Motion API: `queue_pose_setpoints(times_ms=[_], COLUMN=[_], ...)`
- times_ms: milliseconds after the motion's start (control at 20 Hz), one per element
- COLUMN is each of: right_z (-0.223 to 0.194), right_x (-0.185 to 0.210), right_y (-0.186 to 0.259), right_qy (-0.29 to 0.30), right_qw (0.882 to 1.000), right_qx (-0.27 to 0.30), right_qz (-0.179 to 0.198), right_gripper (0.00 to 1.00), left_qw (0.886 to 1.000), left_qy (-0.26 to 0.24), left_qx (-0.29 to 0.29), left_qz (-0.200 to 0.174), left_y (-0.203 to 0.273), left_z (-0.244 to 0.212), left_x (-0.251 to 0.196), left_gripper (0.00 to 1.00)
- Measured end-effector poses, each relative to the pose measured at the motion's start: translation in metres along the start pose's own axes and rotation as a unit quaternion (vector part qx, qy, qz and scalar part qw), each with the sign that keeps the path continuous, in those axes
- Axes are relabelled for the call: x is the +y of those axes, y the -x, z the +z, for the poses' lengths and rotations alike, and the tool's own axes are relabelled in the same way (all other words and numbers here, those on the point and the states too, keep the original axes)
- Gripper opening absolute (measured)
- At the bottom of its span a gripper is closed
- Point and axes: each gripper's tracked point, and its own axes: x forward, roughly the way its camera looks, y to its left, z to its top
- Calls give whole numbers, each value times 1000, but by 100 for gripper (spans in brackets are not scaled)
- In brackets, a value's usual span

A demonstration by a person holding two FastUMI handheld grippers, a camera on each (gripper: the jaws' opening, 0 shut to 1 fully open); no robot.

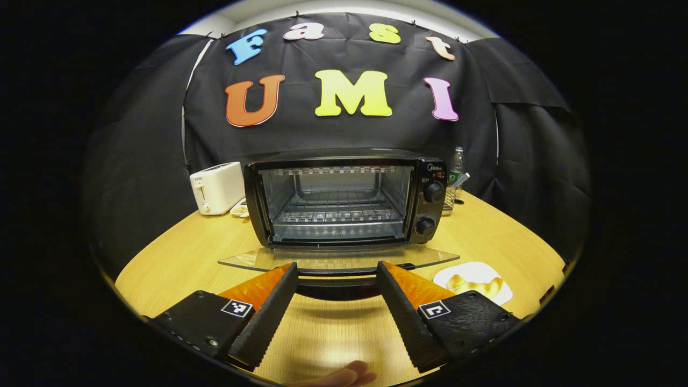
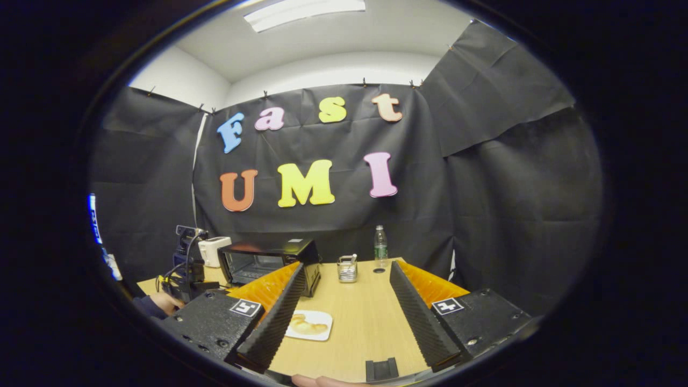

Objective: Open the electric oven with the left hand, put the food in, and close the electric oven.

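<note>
Fingers of my left gripper (image 1: 337, 274) stand wide apart in the left gripper view, with the handle (image 1: 337, 289) of the oven door (image 1: 338, 258) between their tips, untouched as far as I can tell. That door lies flat open before the oven (image 1: 344, 199); the food (image 1: 475, 284) on its white plate (image 1: 503, 295) sits just right of my right-hand finger.

From the right gripper view, my right gripper (image 2: 344, 269) is held wide too, gripping nothing. Plate and food (image 2: 304, 324) lie on the table (image 2: 365, 317) beside its left-hand finger, the oven (image 2: 271, 262) farther back left.
</note>
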Motion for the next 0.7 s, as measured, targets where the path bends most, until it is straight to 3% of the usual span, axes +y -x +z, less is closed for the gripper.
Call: queue_pose_setpoints(times_ms=[200, 250, 300, 450, 700], right_z=[-8, -13, -19, -32, -41], right_x=[13, 14, 15, 20, 26], right_y=[-7, -10, -13, -21, -29], right_qy=[7, 4, 5, 13, 17], right_qw=[1000, 1000, 1000, 999, 999], right_qx=[6, 10, 19, 36, 46], right_qz=[10, 10, 9, 8, 7], right_gripper=[97, 97, 97, 98, 98], left_qw=[1000, 1000, 1000, 998, 998], left_qy=[3, -2, -6, 1, 7], left_qx=[18, 21, 25, 58, 63], left_qz=[0, 1, -1, -1, -3], left_y=[-1, -1, -2, -5, -4], left_z=[-26, -33, -39, -63, -68], left_x=[-6, -8, -10, -13, -10], left_gripper=[97, 84, 96, 95, 96])
